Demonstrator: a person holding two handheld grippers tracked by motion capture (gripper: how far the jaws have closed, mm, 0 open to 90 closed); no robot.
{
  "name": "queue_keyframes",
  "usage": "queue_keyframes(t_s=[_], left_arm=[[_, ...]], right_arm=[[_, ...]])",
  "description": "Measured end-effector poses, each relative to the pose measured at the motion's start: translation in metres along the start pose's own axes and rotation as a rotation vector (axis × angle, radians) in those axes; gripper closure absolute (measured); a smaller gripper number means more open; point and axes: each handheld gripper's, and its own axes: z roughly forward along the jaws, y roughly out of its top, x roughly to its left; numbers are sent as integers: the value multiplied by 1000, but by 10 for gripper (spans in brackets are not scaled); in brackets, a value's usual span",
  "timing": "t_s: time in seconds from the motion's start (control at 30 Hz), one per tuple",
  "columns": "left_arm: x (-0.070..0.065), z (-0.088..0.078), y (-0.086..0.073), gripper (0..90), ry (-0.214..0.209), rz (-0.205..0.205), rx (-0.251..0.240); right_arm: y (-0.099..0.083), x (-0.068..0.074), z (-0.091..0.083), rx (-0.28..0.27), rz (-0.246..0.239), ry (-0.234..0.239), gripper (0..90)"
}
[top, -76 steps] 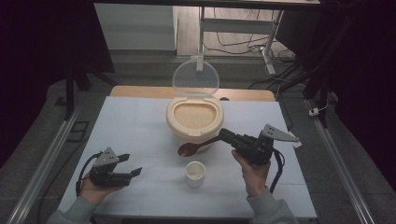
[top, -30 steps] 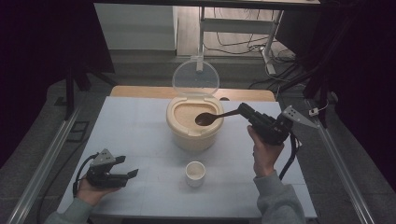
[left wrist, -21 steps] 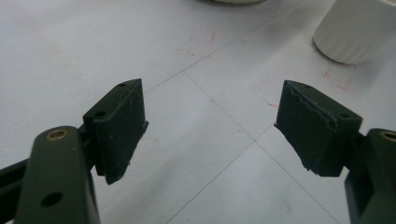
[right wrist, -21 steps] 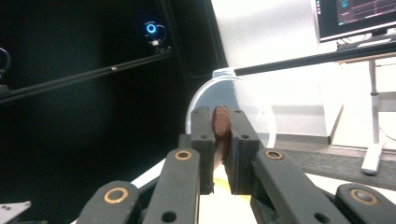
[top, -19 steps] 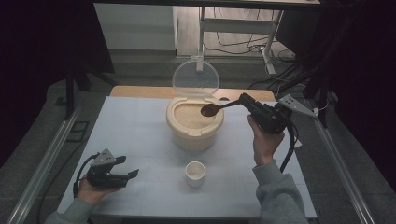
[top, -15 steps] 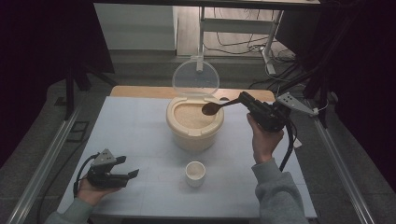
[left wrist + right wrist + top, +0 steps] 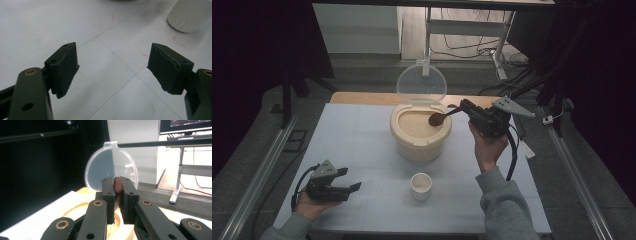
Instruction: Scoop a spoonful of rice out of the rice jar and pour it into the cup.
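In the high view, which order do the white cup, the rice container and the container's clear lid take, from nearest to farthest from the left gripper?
Measured from the left gripper, at the table's near left:
1. White cup, just to its right on the near part of the table.
2. Rice container, farther back at the table's middle.
3. Clear lid, standing open behind the container, at the far edge.

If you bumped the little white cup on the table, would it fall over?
Probably not from a gentle bump: the small white ribbed cup looks squat and stands upright on the flat white table. It looks empty, so likely light and apt to slide. A hard knock might tip it.
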Motion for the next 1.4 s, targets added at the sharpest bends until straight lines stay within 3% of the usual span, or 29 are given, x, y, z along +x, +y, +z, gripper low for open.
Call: queue_keyframes(t_s=[0.1, 0.3, 0.4, 0.43, 0.8, 0.83, 1.4], left_arm=[[0, 0, 0, 238, 0, 1, 1], [-1, 1, 0, 238, -2, 2, 3], [-1, 1, 0, 238, -3, 4, 3], [-1, 1, 0, 238, -4, 5, 3], [-2, 3, 1, 238, -7, 11, 10], [-2, 3, 1, 238, -8, 12, 10], [-3, 3, 1, 238, -6, 16, 10]], right_arm=[[-3, 2, 6, 28, 6, 1, 826], [-16, 2, 17, 78, 80, 32, 826], [-24, 0, 22, 95, 140, 50, 826], [-29, -2, 25, 104, 188, 62, 827], [-40, -13, 27, 119, 365, 70, 825], [-43, -14, 29, 129, 404, 79, 826], [-51, -31, 29, 125, 626, 70, 827]])
